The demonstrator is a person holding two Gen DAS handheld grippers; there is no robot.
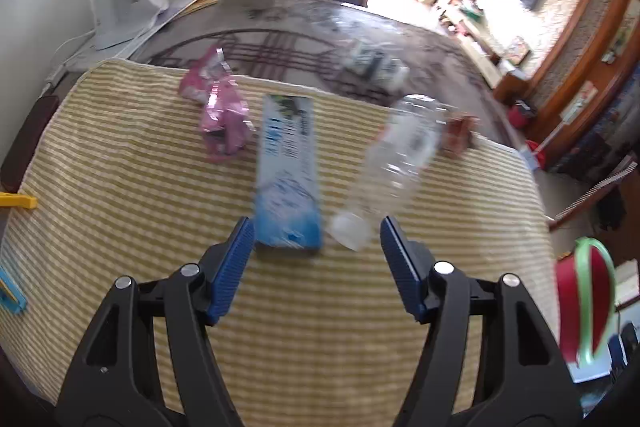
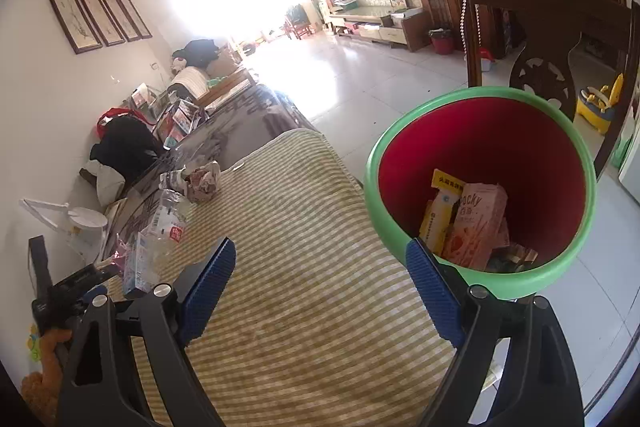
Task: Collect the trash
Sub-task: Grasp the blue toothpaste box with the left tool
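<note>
Cardboard, light and stiff: the long blue-and-white carton at frame centre probably pinches best across its narrow sides; my left gripper spreads wide before it, right gripper also spread.

blue box, clear bottle, pink wrapper

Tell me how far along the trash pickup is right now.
Partly done. The red bin already holds a pink Pocky box and a yellow carton. Nothing is in hand: the left gripper and right gripper are both open and empty. Left on the striped mat: the blue box, clear bottle, pink wrapper, and small brown item.
</note>
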